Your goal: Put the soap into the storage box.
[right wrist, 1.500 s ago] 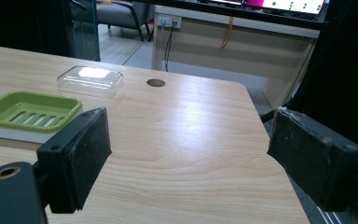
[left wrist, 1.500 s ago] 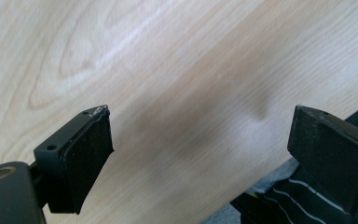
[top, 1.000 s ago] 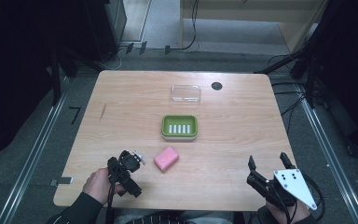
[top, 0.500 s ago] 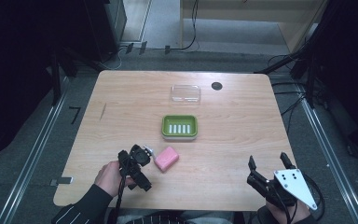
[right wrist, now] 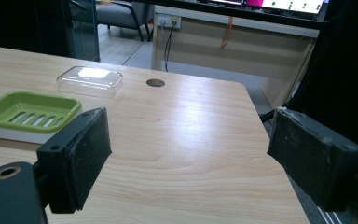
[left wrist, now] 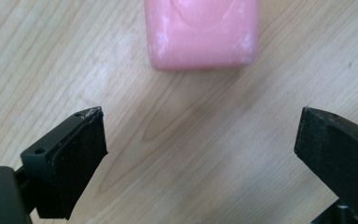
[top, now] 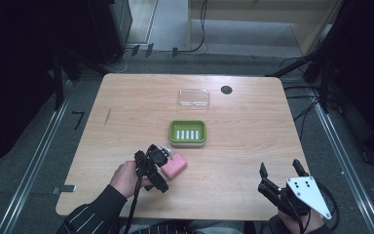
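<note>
A pink bar of soap (top: 174, 166) (left wrist: 201, 33) lies on the wooden table (top: 126, 112) near its front. My left gripper (top: 161, 157) (left wrist: 200, 144) hangs right over the soap's left end, pointing down, open, with the bar just ahead of its spread jaws. A green slotted soap dish (top: 188, 132) (right wrist: 28, 110) sits at mid-table behind the soap. A clear plastic lid (top: 194, 97) (right wrist: 90, 80) lies farther back. My right gripper (top: 279, 170) (right wrist: 189, 154) rests open at the front right with nothing between its pads.
A small dark round hole (top: 226, 89) (right wrist: 155, 83) marks the table beside the lid. Cables and dark stands ring the table on the floor. Bare wood spreads along the table's left and right sides.
My left gripper has moved rightward and forward from the front left edge until it stands over the soap. The right gripper has stayed put.
</note>
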Motion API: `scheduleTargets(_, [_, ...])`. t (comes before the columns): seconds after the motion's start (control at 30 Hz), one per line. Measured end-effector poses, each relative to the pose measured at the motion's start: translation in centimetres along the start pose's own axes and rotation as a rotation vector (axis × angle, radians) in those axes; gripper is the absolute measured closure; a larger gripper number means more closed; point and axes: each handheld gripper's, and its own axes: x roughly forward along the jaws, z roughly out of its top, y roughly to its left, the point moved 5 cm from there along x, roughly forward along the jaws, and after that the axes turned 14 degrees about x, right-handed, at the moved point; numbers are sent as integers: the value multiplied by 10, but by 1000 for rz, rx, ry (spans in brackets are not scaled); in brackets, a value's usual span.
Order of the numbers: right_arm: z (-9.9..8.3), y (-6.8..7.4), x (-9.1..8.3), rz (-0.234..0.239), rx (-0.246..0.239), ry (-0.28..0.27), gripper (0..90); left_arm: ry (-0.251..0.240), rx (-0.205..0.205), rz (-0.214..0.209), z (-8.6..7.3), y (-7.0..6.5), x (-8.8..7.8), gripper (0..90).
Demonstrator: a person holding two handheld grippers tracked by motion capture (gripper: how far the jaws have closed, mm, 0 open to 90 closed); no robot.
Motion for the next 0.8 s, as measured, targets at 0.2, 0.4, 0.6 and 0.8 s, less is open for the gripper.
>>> scheduleTargets(0.2, [0, 0, 0, 0, -1, -1, 127, 3, 20, -2, 11, 2, 1, 34])
scheduleTargets(0.4, [0, 0, 0, -1, 0, 0, 127, -7, 28, 1, 25, 4, 3, 34])
scheduleTargets(0.6, [0, 0, 0, 0, 0, -1, 127, 4, 23, -4, 36, 8, 10, 26])
scheduleTargets(0.8, [0, 0, 0, -1, 0, -1, 127, 11, 32, 8, 48, 8, 17, 31])
